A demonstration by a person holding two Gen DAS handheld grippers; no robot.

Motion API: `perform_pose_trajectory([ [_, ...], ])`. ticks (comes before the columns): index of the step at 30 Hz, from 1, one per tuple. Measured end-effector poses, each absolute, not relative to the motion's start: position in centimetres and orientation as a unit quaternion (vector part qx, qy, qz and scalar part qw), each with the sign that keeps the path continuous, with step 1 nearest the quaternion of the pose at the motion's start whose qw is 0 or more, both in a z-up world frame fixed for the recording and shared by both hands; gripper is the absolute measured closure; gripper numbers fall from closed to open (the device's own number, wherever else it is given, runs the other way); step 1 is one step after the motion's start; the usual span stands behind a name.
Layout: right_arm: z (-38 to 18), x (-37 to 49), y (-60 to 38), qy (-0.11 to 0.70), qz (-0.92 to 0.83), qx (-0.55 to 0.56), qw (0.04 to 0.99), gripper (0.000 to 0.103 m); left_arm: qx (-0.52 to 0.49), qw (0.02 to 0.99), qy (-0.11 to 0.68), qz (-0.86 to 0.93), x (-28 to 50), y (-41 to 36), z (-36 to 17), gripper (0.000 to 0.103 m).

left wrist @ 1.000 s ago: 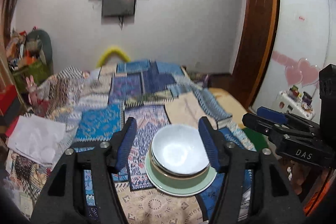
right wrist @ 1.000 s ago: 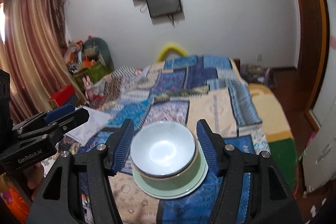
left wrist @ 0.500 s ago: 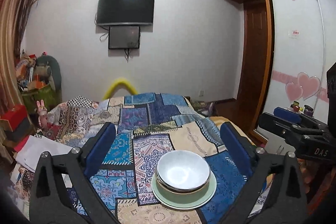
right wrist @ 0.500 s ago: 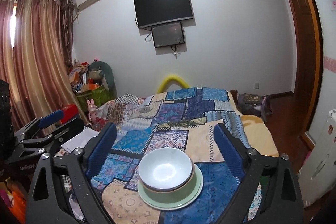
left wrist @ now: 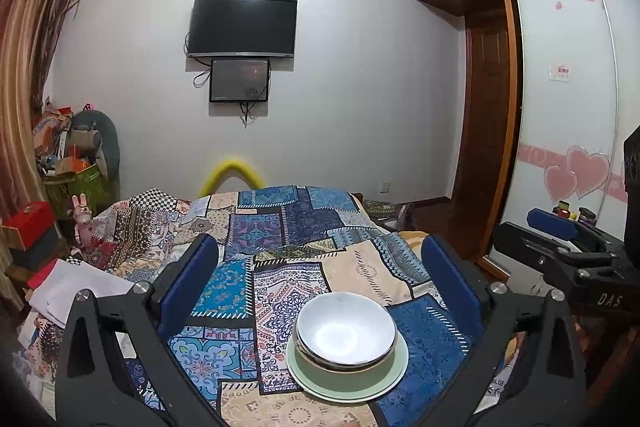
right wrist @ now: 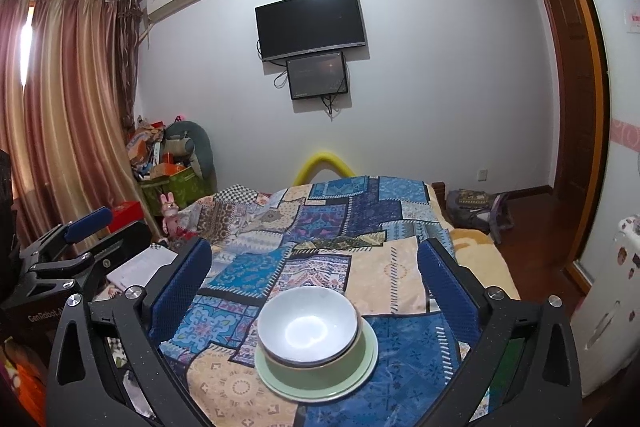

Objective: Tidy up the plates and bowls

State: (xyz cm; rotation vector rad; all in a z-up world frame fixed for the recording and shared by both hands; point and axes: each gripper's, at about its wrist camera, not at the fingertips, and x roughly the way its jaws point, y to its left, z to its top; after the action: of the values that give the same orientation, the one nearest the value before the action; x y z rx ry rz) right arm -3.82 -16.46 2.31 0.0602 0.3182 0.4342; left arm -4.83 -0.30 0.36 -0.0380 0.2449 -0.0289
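Left tool (left wrist: 320, 283) and right tool (right wrist: 314, 281) both spread wide, holding nothing, hanging above the bed (right wrist: 384, 271) with open quilt all round the stack. White bowl (right wrist: 307, 325) nests in a green bowl (right wrist: 362, 345) on a pale green plate (right wrist: 320, 389), near the bed's near end; white papers (left wrist: 76, 291) lie off left, wardrobe (left wrist: 560, 107) right.

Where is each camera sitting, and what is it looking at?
Left wrist: sits on the left gripper, faces along the bed toward the TV; its open blue fingers show, the right gripper at the right edge.
Right wrist: sits on the right gripper, faces the same way; its open fingers show, the left gripper at the left edge.
Shared: the white bowl stacked on the green plate.
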Motion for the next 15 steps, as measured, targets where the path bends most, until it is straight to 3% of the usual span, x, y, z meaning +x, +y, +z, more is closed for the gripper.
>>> perform_pose_trajectory([
  [15,2.28,-3.87,-16.45,0.157,0.219,0.031,0.963,0.0,-0.019,0.992,0.122,-0.016,-5.04,-0.43,0.27,0.0],
])
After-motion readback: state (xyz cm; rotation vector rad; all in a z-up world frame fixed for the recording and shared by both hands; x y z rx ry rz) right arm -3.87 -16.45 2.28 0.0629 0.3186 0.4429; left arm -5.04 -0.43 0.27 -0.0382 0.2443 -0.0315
